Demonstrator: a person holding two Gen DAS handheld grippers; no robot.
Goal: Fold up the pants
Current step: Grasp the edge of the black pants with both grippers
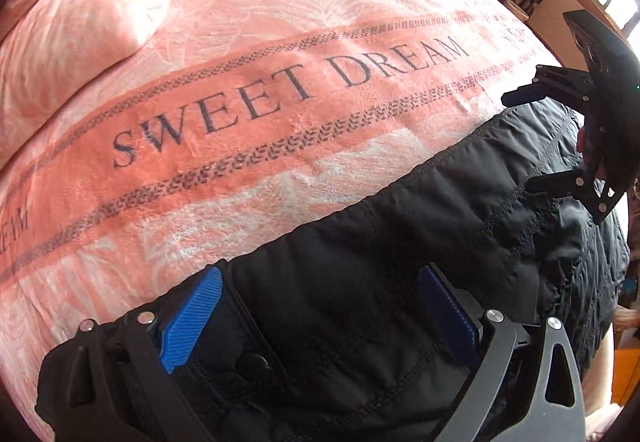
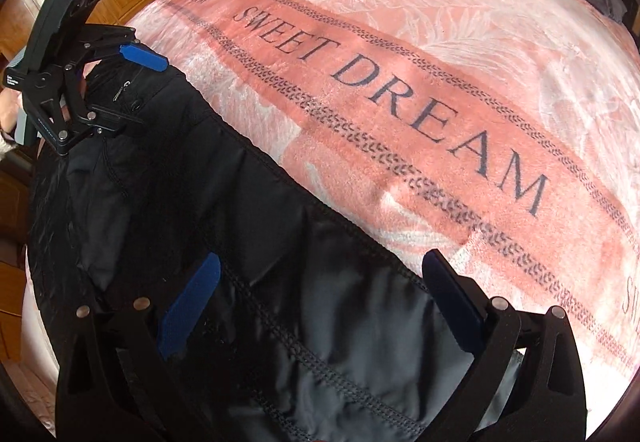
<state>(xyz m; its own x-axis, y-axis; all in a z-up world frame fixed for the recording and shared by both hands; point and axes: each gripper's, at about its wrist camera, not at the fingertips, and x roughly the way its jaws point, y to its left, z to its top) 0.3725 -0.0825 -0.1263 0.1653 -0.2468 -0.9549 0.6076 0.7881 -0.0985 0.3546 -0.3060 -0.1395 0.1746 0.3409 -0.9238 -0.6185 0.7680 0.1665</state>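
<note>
Left wrist view: the black pants (image 1: 400, 262) lie stretched along the near edge of the bed, on the pink blanket (image 1: 280, 42). The left gripper (image 1: 320, 306) hovers with its blue pads spread wide over the waist end, near a snap button, likely lining up for a grasp. The right gripper (image 1: 524, 140) sits spread at the far end.

Right wrist view: the right gripper (image 2: 320, 306) is spread above the shiny leg fabric, nothing pinched. The left gripper (image 2: 136, 86) stands open at the zipper end, so each end gets one gripper for folding.
</note>
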